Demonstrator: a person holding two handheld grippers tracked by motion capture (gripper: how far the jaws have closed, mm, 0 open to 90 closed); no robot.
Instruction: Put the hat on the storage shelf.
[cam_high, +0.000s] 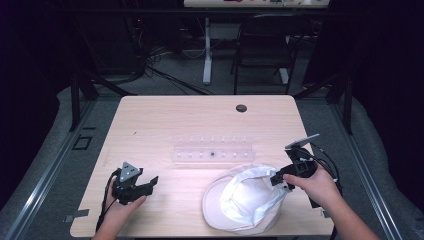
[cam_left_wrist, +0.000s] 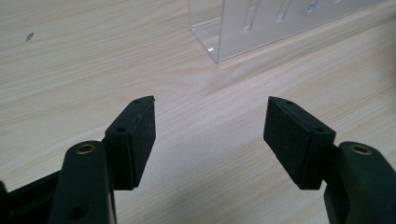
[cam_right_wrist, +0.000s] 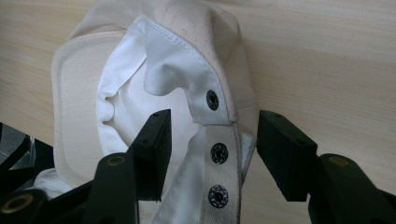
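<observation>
cap (cam_right_wrist: 140, 70) strap | right gripper (cam_right_wrist: 212, 154) fingers astride, seemingly unclamped (strap end cut off) | left gripper (cam_left_wrist: 210, 135) released

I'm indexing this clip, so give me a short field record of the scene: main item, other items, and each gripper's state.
item: white cap, upside down on the table
cap strap: snap strap lies between the right gripper's jaws
right gripper: jaws open around the strap, not yet pressing
left gripper: open, nothing between the jaws, over bare table
other: clear rack behind the cap
</observation>
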